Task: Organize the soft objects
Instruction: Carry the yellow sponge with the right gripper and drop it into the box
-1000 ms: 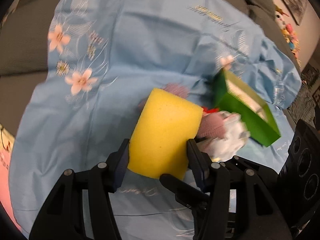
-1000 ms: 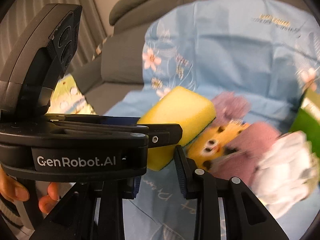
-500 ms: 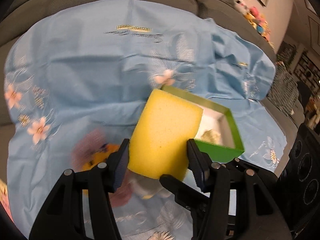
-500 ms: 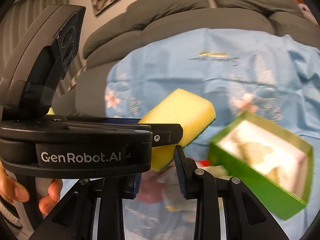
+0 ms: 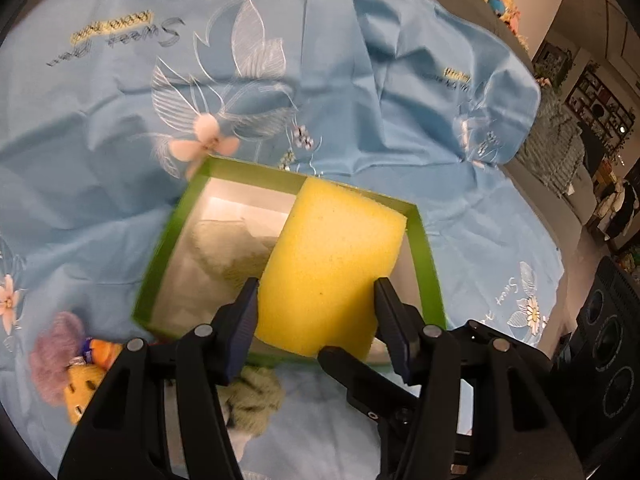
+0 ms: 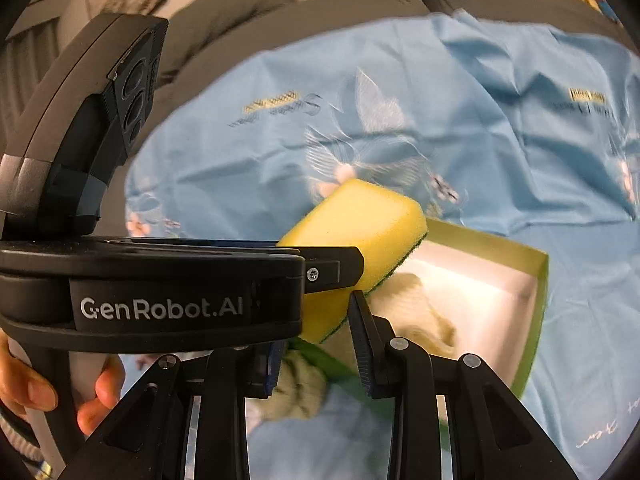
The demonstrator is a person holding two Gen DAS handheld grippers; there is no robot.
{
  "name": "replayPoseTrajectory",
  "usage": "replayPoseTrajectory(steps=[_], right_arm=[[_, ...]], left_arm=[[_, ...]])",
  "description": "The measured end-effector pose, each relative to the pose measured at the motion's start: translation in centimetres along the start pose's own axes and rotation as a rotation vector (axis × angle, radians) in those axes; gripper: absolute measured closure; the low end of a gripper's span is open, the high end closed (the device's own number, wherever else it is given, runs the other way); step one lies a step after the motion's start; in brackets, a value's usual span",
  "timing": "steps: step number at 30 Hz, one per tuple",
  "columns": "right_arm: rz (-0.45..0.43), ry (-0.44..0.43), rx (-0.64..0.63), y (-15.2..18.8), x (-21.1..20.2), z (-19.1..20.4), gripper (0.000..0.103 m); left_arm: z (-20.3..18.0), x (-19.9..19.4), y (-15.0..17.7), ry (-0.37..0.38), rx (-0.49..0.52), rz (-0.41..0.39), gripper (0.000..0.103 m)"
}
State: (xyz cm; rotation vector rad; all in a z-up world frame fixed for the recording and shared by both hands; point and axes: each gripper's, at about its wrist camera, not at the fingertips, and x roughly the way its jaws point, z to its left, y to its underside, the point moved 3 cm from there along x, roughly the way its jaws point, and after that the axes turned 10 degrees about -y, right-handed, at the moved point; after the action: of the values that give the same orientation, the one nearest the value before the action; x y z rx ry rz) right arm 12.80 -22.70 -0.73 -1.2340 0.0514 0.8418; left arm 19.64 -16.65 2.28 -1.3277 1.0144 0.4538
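Now placing step: left claw (image 5: 316,304) clamped on thick yellow rectangular sponge (image 5: 332,268), held above right half of green-walled open box (image 5: 160,264). Pale green fluffy cloth (image 5: 228,252) already inside box. Next, likely: lower sponge into box, release. Right claw (image 6: 320,340) partly open, empty, near box's front wall.

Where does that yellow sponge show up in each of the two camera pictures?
Left wrist view: yellow sponge at lower centre, clamped between the left tongs, over the green box.
Right wrist view: the sponge at centre, above the box.
Shared landmark: the green box.
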Motion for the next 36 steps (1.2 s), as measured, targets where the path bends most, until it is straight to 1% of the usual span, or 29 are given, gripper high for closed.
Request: replayPoseTrajectory(steps=[5, 7, 10, 11, 12, 13, 14, 15, 17, 19, 22, 25, 27, 30, 33, 36], right_arm=[[0.062, 0.008, 0.05, 0.5, 2.1, -3.2, 0.07], [0.078, 0.01, 0.06, 0.7, 2.9, -3.8, 0.07], [0.091, 0.032, 0.064, 0.8, 3.6, -4.2, 0.07], [0.095, 0.061, 0.066, 0.8, 3.8, -4.5, 0.068], [0.1, 0.091, 0.069, 0.7, 3.9, -4.8, 0.063], [0.099, 0.125, 0.075, 0.7, 3.7, -5.2, 0.06], [0.091, 0.133, 0.08, 0.7, 3.5, -5.4, 0.057], [0.077, 0.132, 0.09, 0.7, 3.0, -5.5, 0.056], [0.055, 0.138, 0.11, 0.9, 1.7, -6.1, 0.053], [0.036, 0.154, 0.118, 1.2, 0.2, -6.4, 0.05], [0.014, 0.165, 0.121, 1.5, -1.5, -6.4, 0.047], [0.0, 0.174, 0.114, 2.0, -3.1, -5.8, 0.04], [0.001, 0.179, 0.105, 2.6, -3.9, -5.0, 0.034], [0.014, 0.172, 0.095, 3.4, -4.5, -3.8, 0.029], [0.035, 0.153, 0.085, 4.5, -4.6, -2.4, 0.029], [0.05, 0.131, 0.073, 5.6, -4.5, -0.8, 0.028]], left_arm=[[0.0, 3.2, -0.4, -0.018, -0.023, 0.056, 0.045], [0.1, 4.2, -0.5, -0.028, -0.031, 0.068, 0.043], [0.3, 5.2, -0.5, -0.037, -0.046, 0.09, 0.035], [0.4, 5.4, -0.6, -0.046, -0.048, 0.095, 0.033], [0.5, 5.3, -0.6, -0.051, -0.049, 0.096, 0.032], [0.7, 5.2, -0.7, -0.054, -0.049, 0.093, 0.031], [0.8, 4.9, -0.7, -0.055, -0.049, 0.087, 0.029], [1.1, 4.4, -0.7, -0.056, -0.048, 0.078, 0.023], [1.7, 3.4, -0.7, -0.056, -0.051, 0.061, 0.02], [2.4, 2.3, -0.5, -0.06, -0.053, 0.051, 0.02], [3.5, 0.8, 0.1, -0.091, -0.051, 0.037, 0.02], [4.7, -0.6, 1.2, -0.103, -0.065, 0.043, 0.019], [5.9, -1.5, 2.2, -0.098, -0.091, 0.052, 0.019], [7.2, -2.7, 3.5, -0.108, -0.115, 0.057, 0.019], [8.4, -3.8, 5.0, -0.14, -0.128, 0.057, 0.019], [9.5, -4.9, 6.7, -0.156, -0.139, 0.05, 0.019]])
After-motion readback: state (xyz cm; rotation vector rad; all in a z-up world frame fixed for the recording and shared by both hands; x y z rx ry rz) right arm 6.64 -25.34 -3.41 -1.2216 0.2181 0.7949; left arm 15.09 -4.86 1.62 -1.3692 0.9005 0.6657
